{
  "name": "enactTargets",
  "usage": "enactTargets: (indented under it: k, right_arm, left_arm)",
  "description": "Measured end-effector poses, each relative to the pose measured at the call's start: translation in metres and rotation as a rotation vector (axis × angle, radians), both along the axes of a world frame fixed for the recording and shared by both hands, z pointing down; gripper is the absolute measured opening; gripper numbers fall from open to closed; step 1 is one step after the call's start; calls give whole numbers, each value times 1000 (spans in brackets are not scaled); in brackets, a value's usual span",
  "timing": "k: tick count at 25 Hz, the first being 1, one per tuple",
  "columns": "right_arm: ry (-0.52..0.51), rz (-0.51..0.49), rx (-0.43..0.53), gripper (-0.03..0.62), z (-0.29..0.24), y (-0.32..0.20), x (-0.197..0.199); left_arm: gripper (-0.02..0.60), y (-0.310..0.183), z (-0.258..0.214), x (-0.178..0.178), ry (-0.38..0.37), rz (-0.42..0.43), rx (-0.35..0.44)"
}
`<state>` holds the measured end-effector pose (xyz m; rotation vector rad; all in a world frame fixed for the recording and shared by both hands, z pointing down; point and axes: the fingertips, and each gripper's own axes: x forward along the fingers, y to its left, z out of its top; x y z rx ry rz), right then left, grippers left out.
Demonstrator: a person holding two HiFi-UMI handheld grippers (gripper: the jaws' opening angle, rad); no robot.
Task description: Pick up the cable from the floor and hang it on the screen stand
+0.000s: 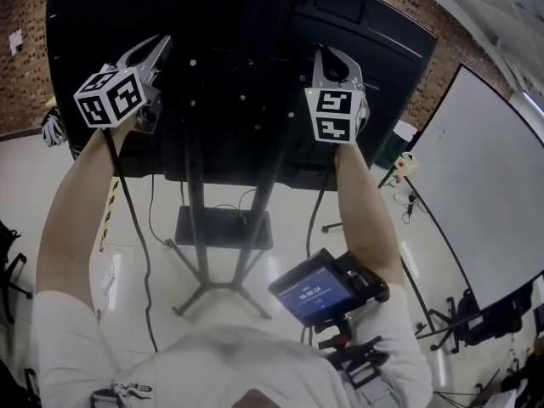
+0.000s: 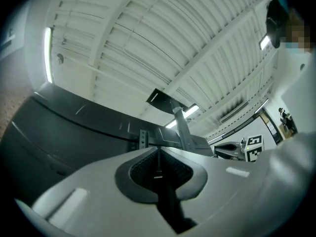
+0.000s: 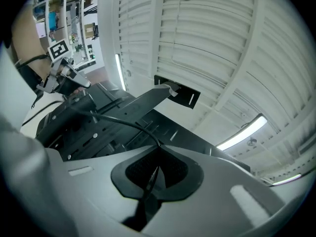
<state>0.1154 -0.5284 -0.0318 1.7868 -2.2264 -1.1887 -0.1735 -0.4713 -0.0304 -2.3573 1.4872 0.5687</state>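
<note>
Right tongs pinching cable, screen stand behind

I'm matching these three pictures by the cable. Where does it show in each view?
Head view: the cable hangs below the left tool, left of centre.
Left gripper view: no cable clearly visible.
Right gripper view: it runs from the right tool up-left, near centre.
Shared landmark: the screen stand post, near the middle of all three.
</note>
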Motion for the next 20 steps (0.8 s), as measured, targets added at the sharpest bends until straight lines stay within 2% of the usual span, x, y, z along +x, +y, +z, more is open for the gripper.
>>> enactTargets:
  k: [3, 10, 17, 20]
  right_arm:
    - [35, 17, 14, 28, 2, -5, -3]
    - [29, 30, 14, 26, -4, -7, -3]
    - [38, 35, 7, 26, -2, -9, -4]
    - [39, 42, 10, 26, -4, -8, -4]
  left_arm:
    - [17, -5, 14, -4, -19, -17, -17]
    - [17, -4, 28, 24, -82, 42, -6]
    - [15, 2, 26, 25, -64, 50, 20]
    - [15, 19, 33, 41, -80, 83, 49]
